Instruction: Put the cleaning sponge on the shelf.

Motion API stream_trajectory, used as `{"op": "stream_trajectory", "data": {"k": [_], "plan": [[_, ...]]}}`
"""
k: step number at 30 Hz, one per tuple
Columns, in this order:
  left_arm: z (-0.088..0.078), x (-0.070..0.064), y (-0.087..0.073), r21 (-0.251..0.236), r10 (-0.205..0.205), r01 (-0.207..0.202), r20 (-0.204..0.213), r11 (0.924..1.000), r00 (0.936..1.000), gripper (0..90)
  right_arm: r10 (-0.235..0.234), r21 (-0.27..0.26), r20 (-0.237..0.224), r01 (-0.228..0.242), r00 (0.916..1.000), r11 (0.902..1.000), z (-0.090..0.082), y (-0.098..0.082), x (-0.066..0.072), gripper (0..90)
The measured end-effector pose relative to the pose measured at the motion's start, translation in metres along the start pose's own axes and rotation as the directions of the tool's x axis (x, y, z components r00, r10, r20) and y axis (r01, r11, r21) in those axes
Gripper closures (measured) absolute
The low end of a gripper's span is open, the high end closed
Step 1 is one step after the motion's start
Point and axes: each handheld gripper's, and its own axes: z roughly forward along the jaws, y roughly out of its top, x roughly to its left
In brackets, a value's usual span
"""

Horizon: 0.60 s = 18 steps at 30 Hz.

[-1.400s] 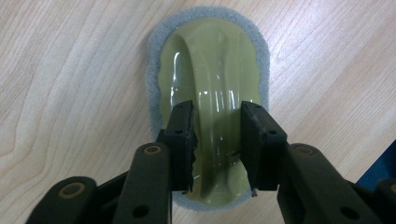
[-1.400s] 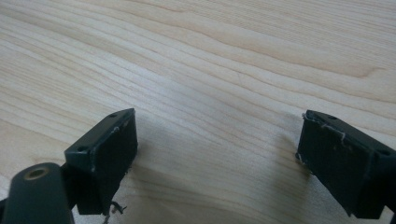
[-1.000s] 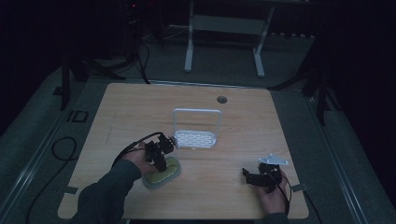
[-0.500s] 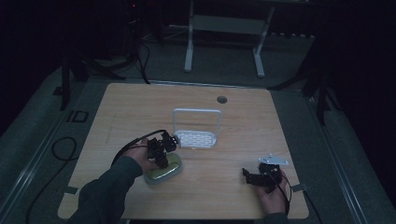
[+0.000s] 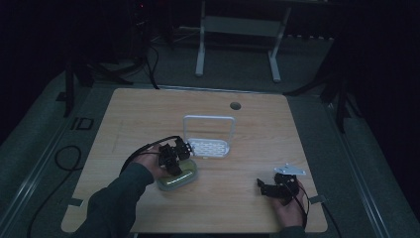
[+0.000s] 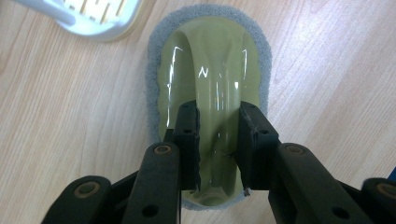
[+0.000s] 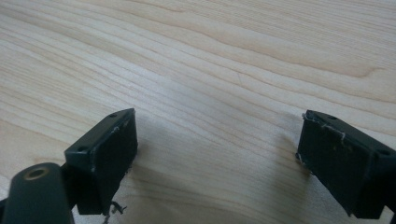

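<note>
The left tool (image 6: 218, 140) clamps the scrubber's handle (image 6: 215, 93), whose long axis points toward the white rack (image 5: 208, 147); the right tool (image 7: 217, 158) rests open near the counter's (image 5: 148, 111) front right corner.

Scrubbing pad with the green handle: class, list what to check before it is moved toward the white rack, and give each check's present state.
1. Left gripper shut on the handle of the scrubbing pad: ok.
2. Grip centred on the handle arch: ok.
3. Pad lying flat on the table: ok.
4. White rack standing just beyond the pad, tray unoccupied: ok.
5. Right gripper open, holding nothing, away from the path: ok.
6. Firmness of the grip: cannot tell.
</note>
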Motion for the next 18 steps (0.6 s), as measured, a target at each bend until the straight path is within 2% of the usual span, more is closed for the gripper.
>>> {"op": "stream_trajectory", "data": {"k": [6,10,18], "plan": [[-0.001,0.001,0.003,-0.007,0.016,-0.016,-0.027,0.9998,0.9995,71.9,-0.001,-0.001,0.0,0.001,1.0,1.0,0.0,0.0,0.0,11.6],[-0.005,0.003,0.004,-0.032,0.032,-0.034,-0.043,0.9989,0.9986,71.8,-0.002,-0.001,0.0,0.002,1.0,1.0,0.0,0.0,0.0,11.6],[-0.01,0.002,0.008,-0.068,0.093,-0.098,-0.071,0.9928,0.9931,71.8,-0.001,-0.001,0.0,0.001,1.0,1.0,0.0,0.0,0.0,11.6]]}}
